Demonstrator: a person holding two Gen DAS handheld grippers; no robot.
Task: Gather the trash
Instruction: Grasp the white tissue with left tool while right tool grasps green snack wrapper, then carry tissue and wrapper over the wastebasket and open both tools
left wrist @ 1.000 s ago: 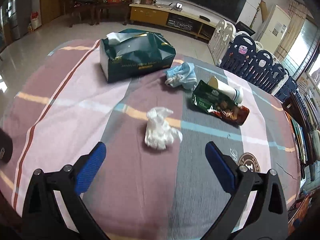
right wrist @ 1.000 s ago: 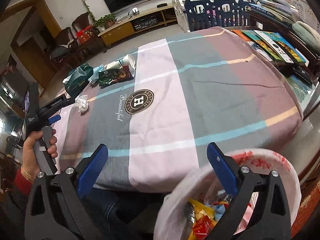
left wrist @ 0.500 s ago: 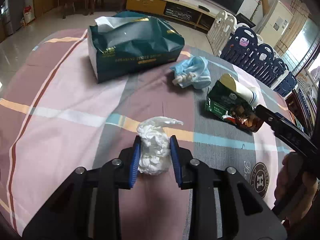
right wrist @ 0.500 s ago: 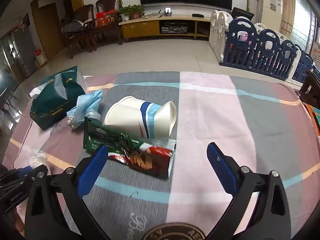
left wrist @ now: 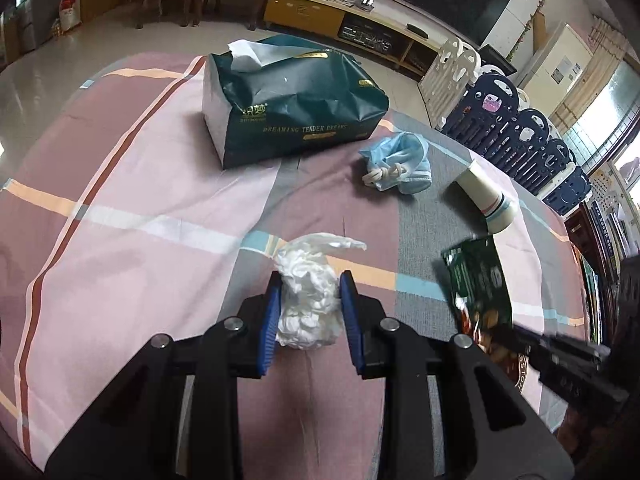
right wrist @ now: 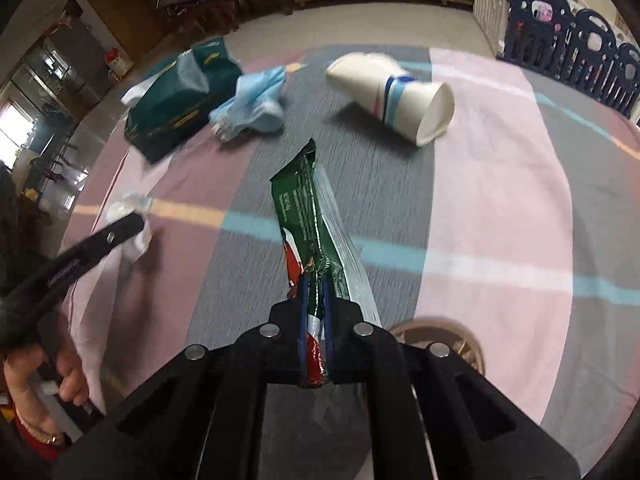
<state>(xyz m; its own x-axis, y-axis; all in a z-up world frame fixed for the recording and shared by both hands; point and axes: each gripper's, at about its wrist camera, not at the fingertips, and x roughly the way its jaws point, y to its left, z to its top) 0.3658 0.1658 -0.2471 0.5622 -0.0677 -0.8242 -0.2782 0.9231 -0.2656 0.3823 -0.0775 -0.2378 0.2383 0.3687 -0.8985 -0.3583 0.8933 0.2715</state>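
Observation:
My left gripper (left wrist: pixel 308 292) is shut on a crumpled white tissue (left wrist: pixel 308 300) that rests on the striped tablecloth (left wrist: pixel 140 184). My right gripper (right wrist: pixel 314 284) is shut on a green and red snack wrapper (right wrist: pixel 308 216) and holds it off the cloth; the wrapper also shows in the left wrist view (left wrist: pixel 478 284). A blue face mask (left wrist: pixel 400 160) and a tipped white paper cup (left wrist: pixel 488 200) lie beyond. In the right wrist view the mask (right wrist: pixel 256 104) and the cup (right wrist: pixel 396 96) lie ahead, and the tissue (right wrist: pixel 132 224) sits at the left.
A dark green tissue pack (left wrist: pixel 292 100) stands at the far side of the table, also in the right wrist view (right wrist: pixel 180 96). Blue and white chairs (left wrist: pixel 520 128) line the far right. A TV cabinet (left wrist: pixel 348 28) stands across the floor.
My right gripper has closed on the snack wrapper and lifted it away from the cup. My left gripper stays shut on the tissue, which it grasped a moment before.

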